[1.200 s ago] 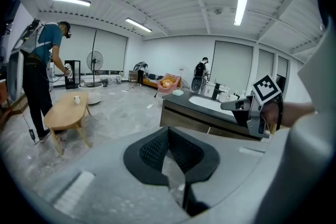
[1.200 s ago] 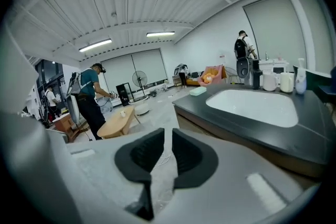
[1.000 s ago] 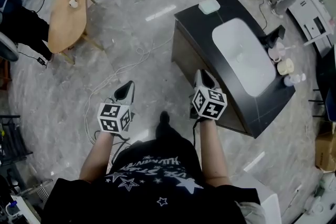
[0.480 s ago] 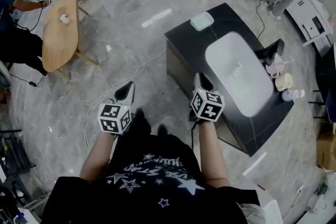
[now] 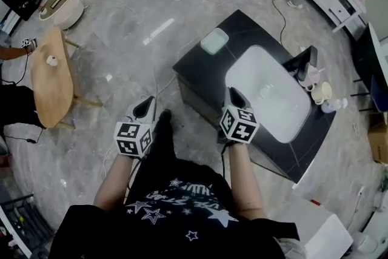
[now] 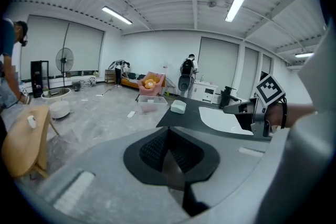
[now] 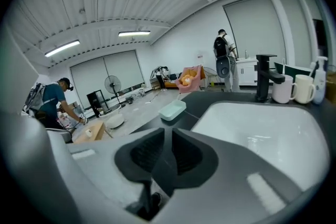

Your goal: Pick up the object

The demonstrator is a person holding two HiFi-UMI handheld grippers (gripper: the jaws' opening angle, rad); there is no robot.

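Head view: left gripper [image 5: 145,105], right gripper [image 5: 235,96], jaws together, empty; glossy black counter [image 5: 200,71], rounded white basin [image 5: 276,107]

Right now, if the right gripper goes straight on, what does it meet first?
Probably the pale green box on the black counter, beside the sink; the right gripper may pass slightly above it. Height unclear.
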